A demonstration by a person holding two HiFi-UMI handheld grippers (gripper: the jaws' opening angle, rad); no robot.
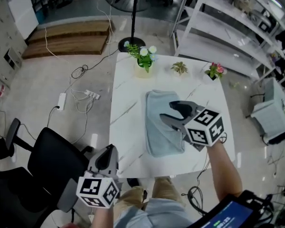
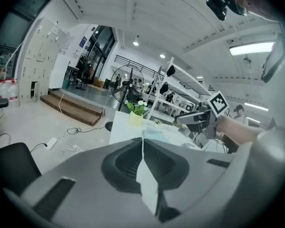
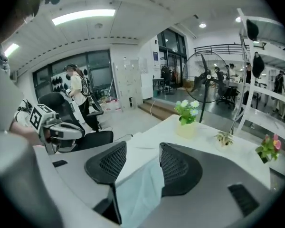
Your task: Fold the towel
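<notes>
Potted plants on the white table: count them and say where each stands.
3, all along the far edge of the table: a white-flowered plant at the left, a small green plant in the middle, a pink-flowered plant at the right. None looks hidden.

No writing, label, brand or number is legible in any view.
</notes>
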